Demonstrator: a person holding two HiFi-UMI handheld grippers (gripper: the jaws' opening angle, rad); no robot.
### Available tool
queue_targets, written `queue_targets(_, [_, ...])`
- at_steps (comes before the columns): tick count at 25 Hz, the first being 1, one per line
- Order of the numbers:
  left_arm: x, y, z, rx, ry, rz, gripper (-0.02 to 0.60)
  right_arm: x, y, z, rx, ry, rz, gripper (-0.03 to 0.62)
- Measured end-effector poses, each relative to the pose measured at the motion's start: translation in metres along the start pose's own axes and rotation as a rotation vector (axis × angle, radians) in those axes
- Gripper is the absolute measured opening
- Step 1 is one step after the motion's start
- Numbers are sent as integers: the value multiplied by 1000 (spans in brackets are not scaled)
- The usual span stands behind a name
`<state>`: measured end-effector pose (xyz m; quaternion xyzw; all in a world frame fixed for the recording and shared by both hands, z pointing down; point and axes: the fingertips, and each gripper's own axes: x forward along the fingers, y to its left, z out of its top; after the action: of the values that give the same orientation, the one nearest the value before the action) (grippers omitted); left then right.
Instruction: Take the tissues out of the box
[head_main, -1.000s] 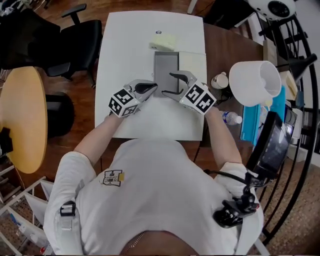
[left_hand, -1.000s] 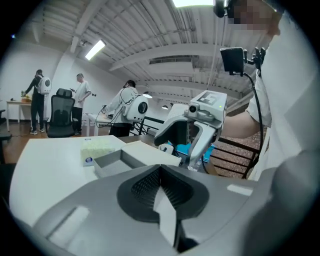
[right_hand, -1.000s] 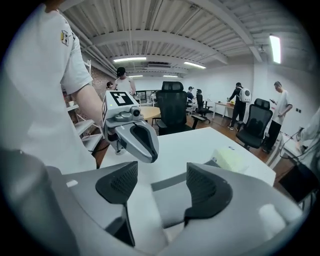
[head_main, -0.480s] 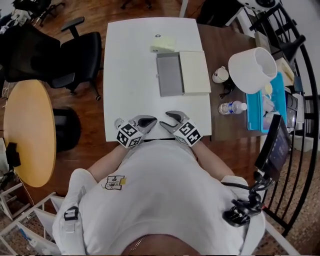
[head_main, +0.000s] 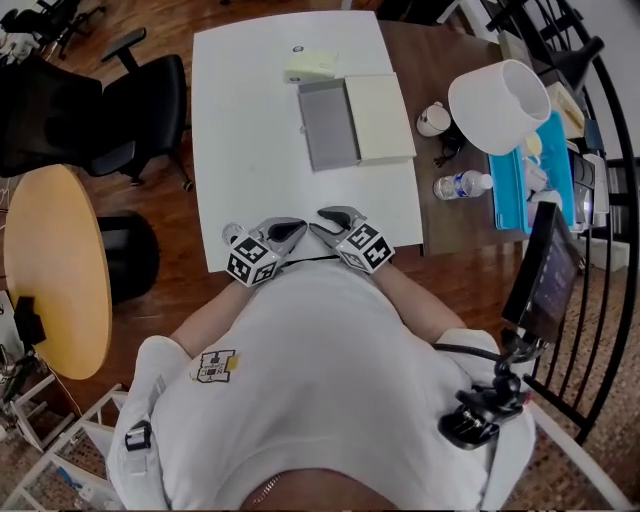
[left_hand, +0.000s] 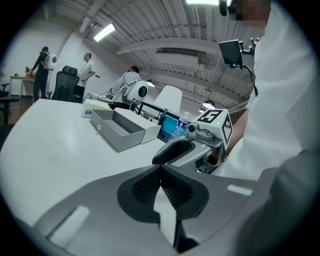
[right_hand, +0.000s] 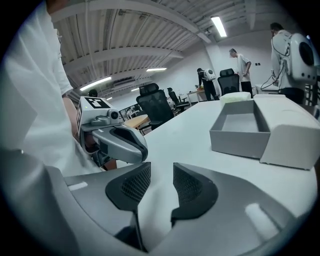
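A grey open box tray (head_main: 328, 122) lies at the far middle of the white table (head_main: 250, 150), with its cream lid (head_main: 380, 117) beside it on the right. It looks empty from here. A pale yellow tissue pack (head_main: 310, 68) sits just behind it. Both grippers hover at the near table edge, close to my body, well short of the box. My left gripper (head_main: 296, 230) is shut, pads touching, nothing in it (left_hand: 160, 167). My right gripper (head_main: 324, 220) has its jaws closing, with a narrow gap and nothing between them (right_hand: 161, 172). In the right gripper view the tray (right_hand: 239, 131) and lid (right_hand: 290, 132) lie ahead.
On the brown table to the right stand a white lampshade (head_main: 497, 105), a mug (head_main: 433, 120), a water bottle (head_main: 460, 185) and a blue tray (head_main: 510, 180). A black office chair (head_main: 90, 110) and a round wooden table (head_main: 50, 270) are at the left. People stand far back.
Both grippers have drawn back from beside the box to the near table edge. The right gripper's jaws stand narrower than before.
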<state>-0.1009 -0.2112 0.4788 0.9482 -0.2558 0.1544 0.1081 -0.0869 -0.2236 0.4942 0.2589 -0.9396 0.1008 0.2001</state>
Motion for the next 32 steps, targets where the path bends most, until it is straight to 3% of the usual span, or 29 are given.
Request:
queue_targets(13, [-10,6,0,-20,2,16,0,2,-8,-4,29,26,-27,64])
queue_targets(19, [-11,7,2,-25,-7,19,0,1,-9,1,24,14,-51,0])
queue_targets(32, [-11,9,1,-32,-9,17,0,5,-4,0,-2,39,-55,0])
